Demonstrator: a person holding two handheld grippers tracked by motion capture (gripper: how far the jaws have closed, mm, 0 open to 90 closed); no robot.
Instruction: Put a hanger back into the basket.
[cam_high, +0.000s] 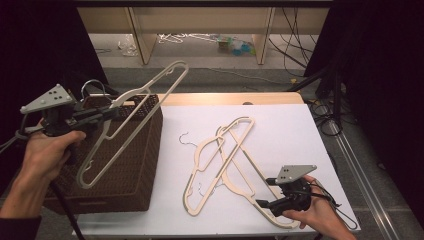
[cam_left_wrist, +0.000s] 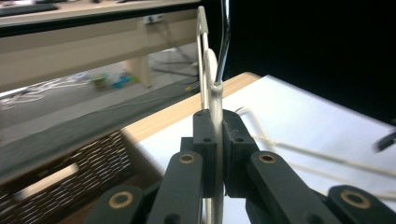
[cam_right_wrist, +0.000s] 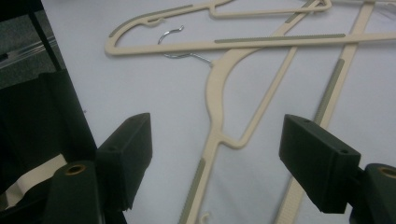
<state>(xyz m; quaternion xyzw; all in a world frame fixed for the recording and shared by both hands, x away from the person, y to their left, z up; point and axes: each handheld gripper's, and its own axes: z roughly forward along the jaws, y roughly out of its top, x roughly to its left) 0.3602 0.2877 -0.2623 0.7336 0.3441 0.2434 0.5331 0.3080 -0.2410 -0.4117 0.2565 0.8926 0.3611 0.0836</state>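
A white-covered surface (cam_high: 280, 125) carries a dark woven basket (cam_high: 125, 165) at left and tangled cream hangers (cam_high: 220, 160) beside it.

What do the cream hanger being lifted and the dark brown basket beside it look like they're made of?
Cream hanger: probably matte moulded plastic, smooth and uniform, with a shiny metal wire hook and ribbed grey grip strips. Dark brown basket: woven wicker or rattan-like strands, judging by its dotted weave.

On the table, the basket (cam_high: 120, 165) stands at my left, on the near left part of the white sheet (cam_high: 285, 130). The hanger (cam_high: 132, 120) I hold in my left gripper (cam_high: 107, 114) hangs tilted above the basket, clear of it. To the right, two hangers (cam_high: 220, 160) lie crossed on the sheet. My right gripper (cam_high: 261, 204) sits at their near right end, over the lower one.
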